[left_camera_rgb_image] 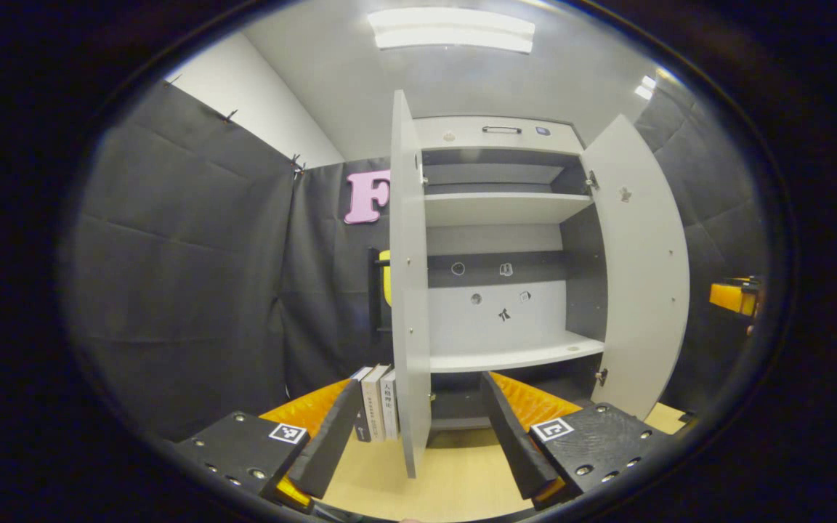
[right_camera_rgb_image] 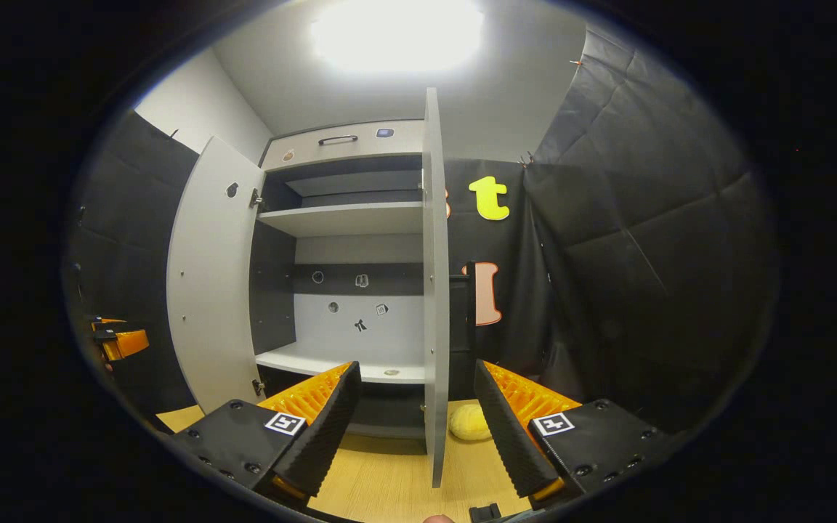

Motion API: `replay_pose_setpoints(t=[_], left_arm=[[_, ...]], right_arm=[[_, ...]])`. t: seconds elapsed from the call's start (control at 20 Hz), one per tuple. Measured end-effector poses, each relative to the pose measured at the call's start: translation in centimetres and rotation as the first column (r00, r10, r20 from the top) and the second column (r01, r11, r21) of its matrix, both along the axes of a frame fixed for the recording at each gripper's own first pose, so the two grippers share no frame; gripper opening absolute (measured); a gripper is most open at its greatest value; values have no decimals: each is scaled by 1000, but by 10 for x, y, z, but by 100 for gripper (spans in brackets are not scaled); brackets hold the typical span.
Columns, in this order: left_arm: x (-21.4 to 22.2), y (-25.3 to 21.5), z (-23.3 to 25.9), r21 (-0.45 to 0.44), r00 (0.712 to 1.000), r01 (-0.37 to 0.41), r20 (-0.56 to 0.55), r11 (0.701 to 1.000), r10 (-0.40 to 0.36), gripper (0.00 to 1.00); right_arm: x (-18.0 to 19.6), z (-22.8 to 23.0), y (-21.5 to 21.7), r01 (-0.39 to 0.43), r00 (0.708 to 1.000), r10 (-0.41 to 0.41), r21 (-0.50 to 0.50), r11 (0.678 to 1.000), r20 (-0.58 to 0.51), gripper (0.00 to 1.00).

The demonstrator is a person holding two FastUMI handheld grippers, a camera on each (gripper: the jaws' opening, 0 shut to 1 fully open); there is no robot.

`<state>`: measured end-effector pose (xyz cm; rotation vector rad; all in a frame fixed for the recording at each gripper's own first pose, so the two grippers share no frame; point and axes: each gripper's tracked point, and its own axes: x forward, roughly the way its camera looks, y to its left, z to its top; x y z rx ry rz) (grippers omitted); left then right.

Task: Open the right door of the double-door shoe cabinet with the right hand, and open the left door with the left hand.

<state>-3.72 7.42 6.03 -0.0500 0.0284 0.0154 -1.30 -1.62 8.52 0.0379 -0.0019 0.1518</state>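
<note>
1. The shoe cabinet (left_camera_rgb_image: 498, 134) stands at the back of the worktop (left_camera_rgb_image: 455, 479), and both its doors are swung wide already, so I judge the task as good as done.
2. My left tool (left_camera_rgb_image: 418, 436) has its fingers apart with the left door (left_camera_rgb_image: 410, 290) standing edge-on between them; the fingers do not press on it. My right tool (right_camera_rgb_image: 413, 428) is likewise spread, with the right door (right_camera_rgb_image: 434, 290) edge-on in the gap, untouched as far as I can tell.
3. Handling, as I judge it: each door is a flat, stiff, thin panel on hinges (left_camera_rgb_image: 591, 180), light to swing. The smooth faces look slippery, so I would take hold across the free vertical edge, pinching the panel's thickness, and follow its arc instead of pulling straight.
4. The far door in each view, for example the right door seen from the left gripper view (left_camera_rgb_image: 640, 276), hangs open at a wide angle, well clear of the shelves (left_camera_rgb_image: 506, 207).
5. Writing: the books (left_camera_rgb_image: 378, 403) standing at the worktop's left side beside the cabinet carry spine lettering, too small for me to read. Small stickers (left_camera_rgb_image: 504, 270) on the cabinet's back panel are pictures, not legible words. The square markers (left_camera_rgb_image: 288, 433) on my tools carry coded patterns only.
6. A yellow soft lump (right_camera_rgb_image: 471, 423) lies on the worktop near the right door's foot.
</note>
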Motion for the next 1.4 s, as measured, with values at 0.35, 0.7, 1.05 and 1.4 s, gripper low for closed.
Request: replay_pose_setpoints(t=[0.35,0.7,1.05,1.4], left_arm=[[-3,12,4,0,999,-39,14,999,39,96],[-7,17,6,27,998,-55,21,998,54,96],[-10,18,6,31,998,-61,30,998,60,96],[-8,15,3,35,998,-56,23,998,56,96]], right_arm=[[3,3,-3,6,1000,-6,-4,1000,7,98],[2,4,-1,-2,1000,2,-2,1000,7,98],[-1,6,0,-7,1000,7,-3,1000,13,98],[2,4,-1,-7,1000,7,1,1000,11,97]])
